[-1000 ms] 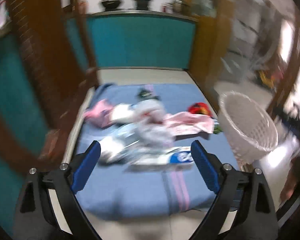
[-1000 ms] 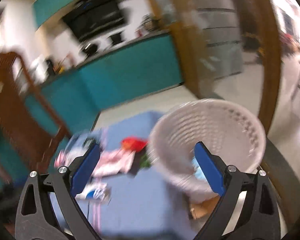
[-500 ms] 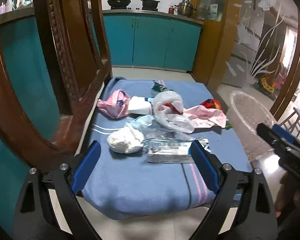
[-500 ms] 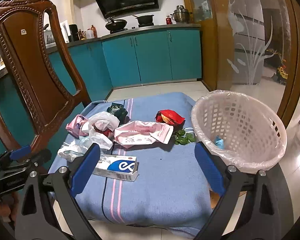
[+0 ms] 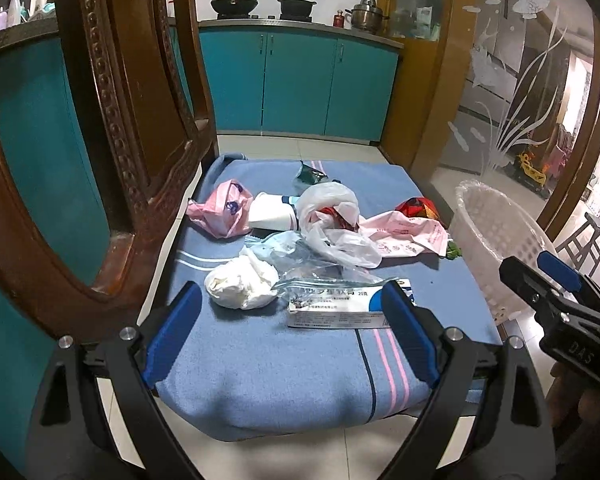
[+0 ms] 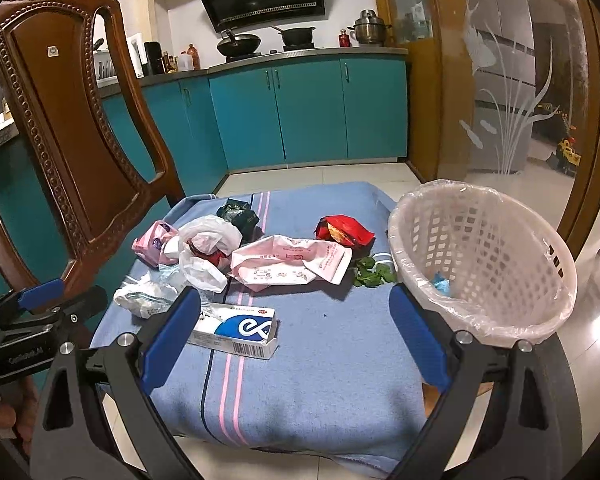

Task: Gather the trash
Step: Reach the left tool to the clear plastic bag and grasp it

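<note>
**Both grippers open above a trash-strewn blue blanket**

You are holding your left gripper [image 5: 292, 320] with its blue-padded jaws spread wide, gripping nothing, low over the near edge of a blue blanket [image 5: 284, 376] with pink stripes. Between its fingers, on the blanket, lie a crumpled white tissue wad [image 5: 240, 284] and, just beside it to the right, a white and blue medicine box [image 5: 340, 306] lying flat. A clear plastic bag [image 5: 300, 258] overlaps the box's far edge.

Farther back sits a loose heap: a pink plastic bag [image 5: 220, 210] on the left, a white cup [image 5: 270, 212] on its side touching it, a white plastic bag [image 5: 336, 220] with something red inside, and a pink printed wrapper [image 5: 408, 234] to the right. Behind the wrapper is a red snack packet [image 5: 418, 208]; a dark green packet [image 5: 310, 172] lies near the blanket's far edge. A few green leaves [image 6: 370, 276] rest near the wrapper's right corner.

Your right gripper [image 6: 296, 340] is also wide open and holds nothing, hovering over the blanket's near right part. A white lattice basket [image 6: 540, 280] with a clear liner stands tilted at the blanket's right edge, with a small blue scrap [image 6: 440, 282] inside. A carved wooden chair back [image 6: 72, 120] rises at the left.
</note>
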The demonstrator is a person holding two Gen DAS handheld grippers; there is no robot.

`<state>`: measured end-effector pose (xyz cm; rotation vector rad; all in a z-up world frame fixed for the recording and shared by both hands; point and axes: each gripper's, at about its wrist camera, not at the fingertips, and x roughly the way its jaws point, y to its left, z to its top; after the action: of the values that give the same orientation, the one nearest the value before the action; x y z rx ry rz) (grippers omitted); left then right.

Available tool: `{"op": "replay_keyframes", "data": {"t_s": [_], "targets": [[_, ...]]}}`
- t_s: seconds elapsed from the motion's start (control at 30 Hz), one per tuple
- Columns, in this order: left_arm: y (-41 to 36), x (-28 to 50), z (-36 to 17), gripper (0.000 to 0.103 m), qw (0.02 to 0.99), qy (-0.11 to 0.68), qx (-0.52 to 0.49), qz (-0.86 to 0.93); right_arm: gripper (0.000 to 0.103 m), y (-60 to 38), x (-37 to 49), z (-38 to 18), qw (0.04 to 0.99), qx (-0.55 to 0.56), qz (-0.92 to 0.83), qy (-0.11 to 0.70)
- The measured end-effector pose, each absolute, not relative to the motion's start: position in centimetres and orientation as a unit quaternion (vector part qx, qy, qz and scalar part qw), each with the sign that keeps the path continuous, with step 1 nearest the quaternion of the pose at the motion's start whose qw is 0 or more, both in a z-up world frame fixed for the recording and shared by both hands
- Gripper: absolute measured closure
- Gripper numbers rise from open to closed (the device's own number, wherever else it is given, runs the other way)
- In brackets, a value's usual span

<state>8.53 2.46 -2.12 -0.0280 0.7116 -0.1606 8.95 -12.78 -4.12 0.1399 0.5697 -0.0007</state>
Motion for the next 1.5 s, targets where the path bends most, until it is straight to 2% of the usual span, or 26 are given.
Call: {"op": "replay_keyframes", "data": {"t_s": [0.9, 1.17, 1.27, 1.47, 1.5], "targets": [[1.5, 9.3, -3.6, 0.012, 0.928, 0.365, 0.005, -0.081, 0.01, -12.8, 8.9, -4.1, 0.957, 0.071, 0.0, 0.282], [-1.2, 11.7, -6.0, 0.012, 0.922, 0.368, 0.097, -0.078, 0.01, -12.8, 9.0, -4.1, 0.956, 0.073, 0.002, 0.283], [-2.3, 13.1, -7.5, 0.024, 0.909, 0.382, 0.147, -0.079, 0.01, -13.0, 9.2, -4.2, 0.955, 0.075, 0.0, 0.285], [-3.1, 14.6, -8.3, 0.045, 0.904, 0.386, 0.159, -0.094, 0.01, -13.3, 9.9, -4.8, 0.952, 0.074, -0.005, 0.297], [-3.2, 14.7, -8.4, 0.054, 0.903, 0.386, 0.16, -0.099, 0.01, -13.2, 10.0, -4.9, 0.951, 0.07, -0.003, 0.301]]}}
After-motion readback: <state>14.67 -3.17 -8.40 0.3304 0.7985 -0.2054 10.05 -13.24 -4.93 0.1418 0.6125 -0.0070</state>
